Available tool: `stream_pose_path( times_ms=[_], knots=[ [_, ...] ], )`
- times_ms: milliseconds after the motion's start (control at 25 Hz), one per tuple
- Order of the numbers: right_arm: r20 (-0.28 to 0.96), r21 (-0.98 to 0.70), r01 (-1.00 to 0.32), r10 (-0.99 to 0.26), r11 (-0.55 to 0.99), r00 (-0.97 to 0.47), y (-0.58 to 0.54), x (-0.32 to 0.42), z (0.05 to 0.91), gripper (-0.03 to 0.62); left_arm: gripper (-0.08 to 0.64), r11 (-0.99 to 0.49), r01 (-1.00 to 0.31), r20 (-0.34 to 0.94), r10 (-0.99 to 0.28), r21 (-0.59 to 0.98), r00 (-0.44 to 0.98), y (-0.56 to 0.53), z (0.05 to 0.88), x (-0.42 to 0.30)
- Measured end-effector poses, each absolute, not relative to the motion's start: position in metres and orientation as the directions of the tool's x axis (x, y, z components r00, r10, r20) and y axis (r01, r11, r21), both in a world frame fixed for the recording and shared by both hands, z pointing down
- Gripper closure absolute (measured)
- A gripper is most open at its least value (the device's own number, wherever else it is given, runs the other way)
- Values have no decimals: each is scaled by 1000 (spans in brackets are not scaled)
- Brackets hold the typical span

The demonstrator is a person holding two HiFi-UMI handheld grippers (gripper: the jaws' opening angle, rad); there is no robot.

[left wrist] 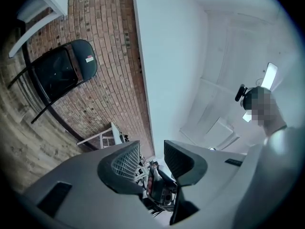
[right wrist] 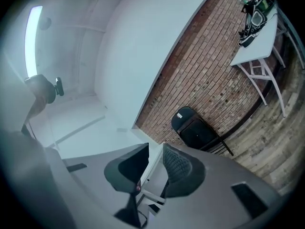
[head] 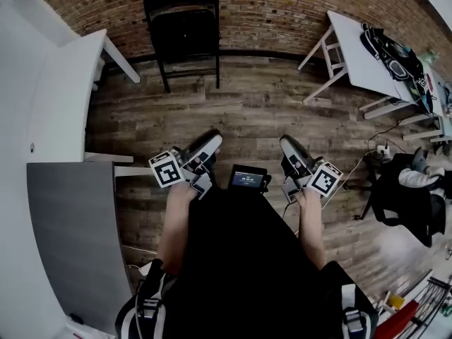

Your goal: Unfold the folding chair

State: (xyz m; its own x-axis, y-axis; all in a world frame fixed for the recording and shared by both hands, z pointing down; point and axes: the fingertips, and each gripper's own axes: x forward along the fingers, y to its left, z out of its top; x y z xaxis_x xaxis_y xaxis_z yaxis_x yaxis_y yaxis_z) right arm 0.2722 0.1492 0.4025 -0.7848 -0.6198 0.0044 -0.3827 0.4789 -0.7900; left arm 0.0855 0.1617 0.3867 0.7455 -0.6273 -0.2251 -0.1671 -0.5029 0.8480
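Head view, upper centre: the folding chair [head: 182, 27] looks stiff, weighty metal, best seized at its backrest rim; left gripper [head: 207, 147] and right gripper [head: 289, 147] stand parted, empty.

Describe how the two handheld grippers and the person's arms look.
Both the left gripper and the right gripper have grey bodies, each bearing a white cube with black square markers. Their fingers are dark wedges with mesh-textured inner faces. The forearms show no sleeves; the clothing below is black.
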Motion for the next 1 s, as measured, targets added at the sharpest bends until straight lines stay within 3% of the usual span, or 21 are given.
stream_pose_path(
  times_ms=[440,1000],
  knots=[
    [29,-753,-423,-617,504,-786,76,195,385,505,405,-502,-104,-278,-626,859,729,93,391,11],
    [47,-781,-401,-596,478,-802,12,186,420,505,405,-461,-136,-235,-658,877,716,36,411,-5]
  ],
)
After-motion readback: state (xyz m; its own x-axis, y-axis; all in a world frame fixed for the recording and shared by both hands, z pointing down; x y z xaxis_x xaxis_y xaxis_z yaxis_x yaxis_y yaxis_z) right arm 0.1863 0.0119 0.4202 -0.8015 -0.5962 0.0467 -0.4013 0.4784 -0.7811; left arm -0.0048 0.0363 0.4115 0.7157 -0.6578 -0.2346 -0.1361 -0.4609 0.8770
